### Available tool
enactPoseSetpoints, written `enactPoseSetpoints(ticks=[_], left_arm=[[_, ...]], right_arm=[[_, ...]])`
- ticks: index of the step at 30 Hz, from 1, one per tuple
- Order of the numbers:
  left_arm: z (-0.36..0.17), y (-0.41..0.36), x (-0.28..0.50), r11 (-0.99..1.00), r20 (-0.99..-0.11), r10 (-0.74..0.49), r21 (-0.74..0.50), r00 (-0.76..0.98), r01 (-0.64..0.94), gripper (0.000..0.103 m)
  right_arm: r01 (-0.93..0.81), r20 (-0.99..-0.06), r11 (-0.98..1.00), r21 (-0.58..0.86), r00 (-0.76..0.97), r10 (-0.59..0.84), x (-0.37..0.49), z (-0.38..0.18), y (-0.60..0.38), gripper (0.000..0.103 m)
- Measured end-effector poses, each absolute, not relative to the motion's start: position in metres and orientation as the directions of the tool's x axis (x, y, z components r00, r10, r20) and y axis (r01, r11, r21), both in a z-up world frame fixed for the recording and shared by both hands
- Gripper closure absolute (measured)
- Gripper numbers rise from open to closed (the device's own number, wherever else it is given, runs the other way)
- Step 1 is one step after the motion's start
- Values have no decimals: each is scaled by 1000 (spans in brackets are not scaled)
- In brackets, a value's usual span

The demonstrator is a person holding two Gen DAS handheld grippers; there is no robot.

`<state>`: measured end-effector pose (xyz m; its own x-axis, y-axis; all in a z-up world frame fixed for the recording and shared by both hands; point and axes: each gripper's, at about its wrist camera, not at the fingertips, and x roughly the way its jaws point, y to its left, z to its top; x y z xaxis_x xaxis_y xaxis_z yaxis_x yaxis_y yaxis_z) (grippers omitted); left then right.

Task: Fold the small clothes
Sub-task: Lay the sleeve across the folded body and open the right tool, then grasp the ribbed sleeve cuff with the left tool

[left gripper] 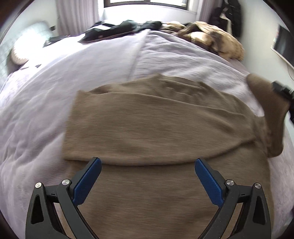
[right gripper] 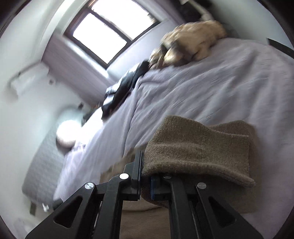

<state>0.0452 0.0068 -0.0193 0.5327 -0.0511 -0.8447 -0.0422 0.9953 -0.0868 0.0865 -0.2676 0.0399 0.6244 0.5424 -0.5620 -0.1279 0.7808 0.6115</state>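
Left wrist view: the left gripper (left gripper: 148, 163) hangs over a brown knit garment (left gripper: 156, 125) with its jaws wide apart and nothing between the blue pads (left gripper: 86, 182). The garment lies spread across the near part of a bed, with one layer folded over the rest so that a straight folded edge runs just ahead of the fingertips. At the right edge of this view a strip of the garment rises off the surface toward the right gripper (left gripper: 282, 92), which appears only as a dark, blurred shape.

Right wrist view: the right gripper (right gripper: 142, 161) is clamped on a raised piece of the same garment; the jaws stand together and the knit cloth drapes over the right finger. This view is strongly tilted and blurred.

Surface: a pale lilac bedcover (left gripper: 46, 88) covers the bed, lightly creased, with a seam running from the far side toward the garment. On the far side lie dark clothes (left gripper: 121, 29) and, to their right, a tan and cream heap of cloth (left gripper: 211, 40). A pale pillow (left gripper: 20, 53) rests at the left against a grey quilted headboard (right gripper: 44, 165).

Room: a dark-framed window (right gripper: 104, 35) stands beyond the bed, bright with daylight, with a pale curtain (left gripper: 77, 16) beside it. The walls are white. Dark coats (left gripper: 229, 16) hang in the far right corner
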Motion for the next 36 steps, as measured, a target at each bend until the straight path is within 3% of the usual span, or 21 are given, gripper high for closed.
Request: enactPoseSetpoints(ticks=[6, 9, 10, 12, 13, 17, 19, 21, 29, 32, 34, 36], left_arm=[[-30, 66, 48, 984, -852, -29, -116, 522, -135, 1], [-33, 82, 53, 982, -845, -41, -133, 533, -136, 1], [-33, 85, 54, 981, -842, -50, -142, 538, -131, 1], [-32, 87, 58, 979, -831, -87, -173, 549, -107, 1], [-31, 86, 60, 976, -819, -124, -203, 560, -80, 1], [-26, 80, 65, 948, -763, -272, -316, 586, 29, 1], [-24, 79, 68, 915, -724, -368, -394, 584, 88, 1], [-25, 81, 72, 877, -691, -445, -464, 570, 122, 1], [-50, 112, 88, 642, -523, -686, -762, 506, 84, 1], [-60, 119, 93, 583, -490, -722, -811, 489, 47, 1], [-61, 117, 96, 587, -498, -720, -809, 483, 41, 1], [-60, 113, 97, 600, -511, -716, -799, 476, 46, 1]], right_arm=[[-110, -713, 820, 562, 438, 547, 102, -30, -185, 91], [-25, -734, 803, 596, 388, 557, 103, -52, -188, 87], [4, -726, 787, 616, 390, 566, 101, -55, -194, 83], [54, -700, 754, 655, 420, 578, 105, -54, -208, 58], [74, -686, 738, 671, 441, 579, 104, -54, -216, 56], [168, -671, 706, 688, 518, 531, 107, -52, -239, 56], [185, -667, 692, 698, 519, 534, 111, -52, -243, 61], [154, -671, 711, 686, 511, 537, 121, -47, -232, 87], [-256, -726, 837, 483, 417, 547, 123, -16, -128, 87], [-331, -777, 842, 426, 342, 528, 115, -27, -96, 75], [-339, -792, 842, 419, 318, 522, 109, -31, -89, 57], [-325, -787, 837, 441, 309, 534, 103, -32, -97, 53]])
